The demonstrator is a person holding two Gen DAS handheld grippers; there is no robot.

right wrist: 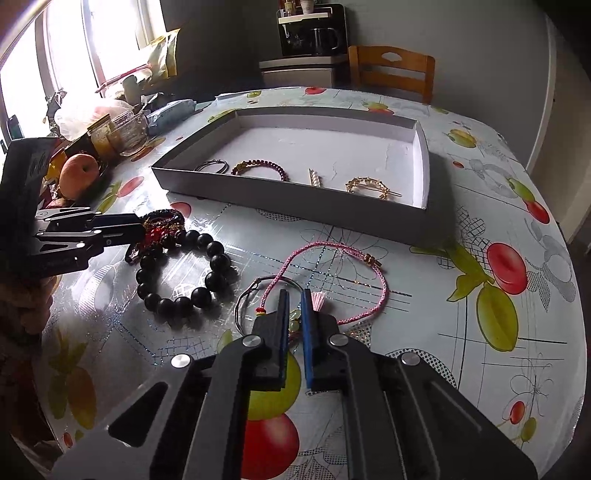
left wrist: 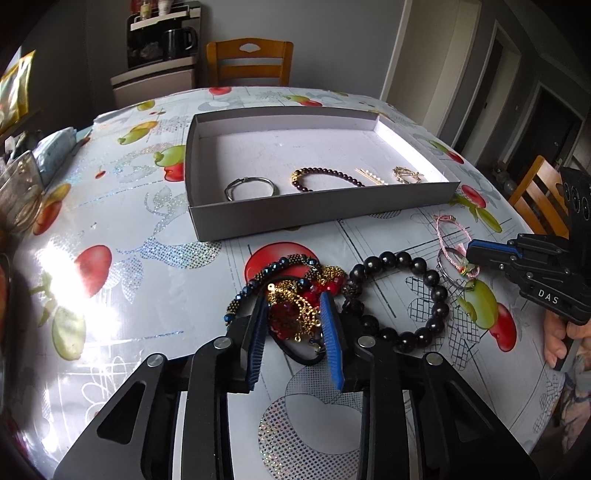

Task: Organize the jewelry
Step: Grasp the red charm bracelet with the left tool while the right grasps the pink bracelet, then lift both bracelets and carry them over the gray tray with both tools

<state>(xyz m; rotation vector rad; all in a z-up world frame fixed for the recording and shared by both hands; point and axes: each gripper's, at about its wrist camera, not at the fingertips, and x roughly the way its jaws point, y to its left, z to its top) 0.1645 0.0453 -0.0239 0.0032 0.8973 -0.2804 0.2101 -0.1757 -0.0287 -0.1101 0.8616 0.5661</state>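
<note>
A shallow grey box (left wrist: pixel 317 212) (right wrist: pixel 295 201) on the table holds a silver bangle (left wrist: pixel 251 186), a dark red bead bracelet (left wrist: pixel 325 175), a pearl hairpin (left wrist: pixel 371 177) and a gold clip (right wrist: pixel 367 186). My left gripper (left wrist: pixel 295 302) is open, its fingers on either side of a red and gold ornament (left wrist: pixel 295 314) in a tangled pile with a blue bead bracelet (left wrist: pixel 258 280). A big black bead bracelet (right wrist: pixel 184 269) lies beside it. My right gripper (right wrist: pixel 293 295) is nearly shut around small green beads (right wrist: pixel 294 320) joined to a pink braided cord (right wrist: pixel 332 258) and a thin wire bangle (right wrist: pixel 251 295).
The table wears a fruit-print plastic cloth (right wrist: pixel 498 295). Jars, an apple (right wrist: pixel 79 175) and bags crowd its left edge. Wooden chairs (left wrist: pixel 249 62) stand at the far side and right. A coffee maker (right wrist: pixel 310 33) sits on a cabinet behind.
</note>
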